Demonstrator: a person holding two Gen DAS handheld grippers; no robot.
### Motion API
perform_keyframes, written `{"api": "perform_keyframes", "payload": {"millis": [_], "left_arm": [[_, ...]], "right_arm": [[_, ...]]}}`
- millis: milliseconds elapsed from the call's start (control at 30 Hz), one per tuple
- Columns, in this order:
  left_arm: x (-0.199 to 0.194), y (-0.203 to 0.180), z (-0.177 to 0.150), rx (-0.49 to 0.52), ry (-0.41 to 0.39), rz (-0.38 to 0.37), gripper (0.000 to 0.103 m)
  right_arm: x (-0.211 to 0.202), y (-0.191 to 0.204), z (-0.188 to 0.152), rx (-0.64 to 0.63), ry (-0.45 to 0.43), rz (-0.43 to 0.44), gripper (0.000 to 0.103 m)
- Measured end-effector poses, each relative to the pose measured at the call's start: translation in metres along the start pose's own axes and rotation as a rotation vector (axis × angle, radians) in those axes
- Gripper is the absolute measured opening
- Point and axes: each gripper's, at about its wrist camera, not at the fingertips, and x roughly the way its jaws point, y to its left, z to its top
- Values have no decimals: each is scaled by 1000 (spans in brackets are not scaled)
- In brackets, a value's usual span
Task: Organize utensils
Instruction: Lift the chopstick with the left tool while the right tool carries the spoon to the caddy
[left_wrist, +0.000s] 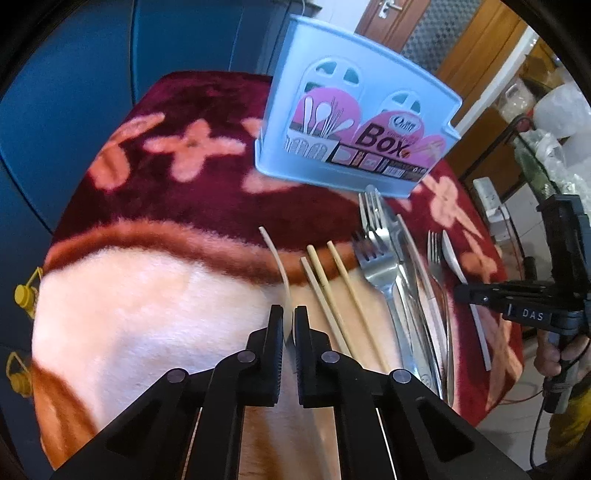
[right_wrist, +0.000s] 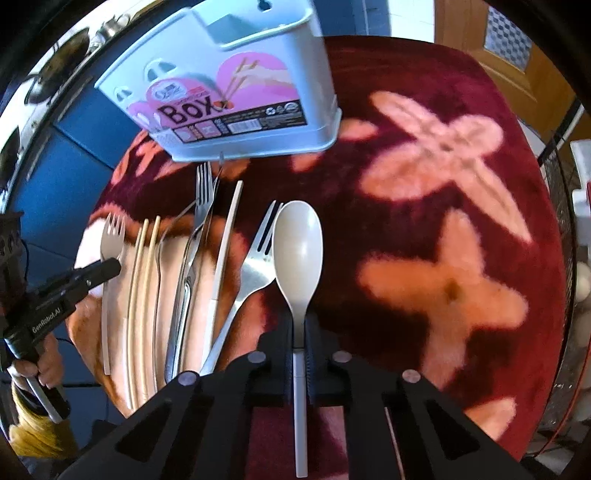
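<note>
**Both Grippers Clamped on Utensils**

Left gripper (left_wrist: 289, 325): jaws nearly closed, pads pressing the handle of a beige plastic fork (left_wrist: 277, 258). In the left wrist view this fork appears edge-on as a thin curved strip; the right wrist view shows its tines (right_wrist: 112, 236) at the far left of the utensil row.

Right gripper (right_wrist: 299, 332): jaws nearly closed on the handle of a beige spoon (right_wrist: 299, 247), bowl pointing away from the camera.

Beside the spoon lies a metal fork (right_wrist: 255, 266), then a beige knife (right_wrist: 225, 254), then a bundle of metal cutlery (right_wrist: 195, 236), then chopsticks (right_wrist: 146, 280). All rest on a maroon floral blanket (right_wrist: 424, 229) covering the table.

A pale blue utensil box (left_wrist: 354, 122), labelled "BOX", stands upright at the far end of the row, just beyond the metal fork tips.

A hand (right_wrist: 35, 365) grips the left gripper's handle.
</note>
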Motion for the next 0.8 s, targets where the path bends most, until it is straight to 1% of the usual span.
{"api": "perform_keyframes", "payload": {"millis": [167, 300, 467, 633, 800], "left_arm": [[-14, 4, 1, 33, -55, -12, 5], [-26, 8, 4, 55, -112, -32, 5], [-37, 8, 9, 104, -179, -49, 5], [-52, 0, 16, 163, -249, -74, 5], [-67, -12, 24, 182, -310, -106, 5]], "right_arm": [[-11, 3, -10, 42, -84, 19, 7], [-23, 6, -22, 95, -183, 37, 7], [-46, 10, -36, 129, -303, 26, 7], [-62, 30, -39, 109, -413, -11, 7], [-82, 43, -36, 81, -513, -10, 7]]}}
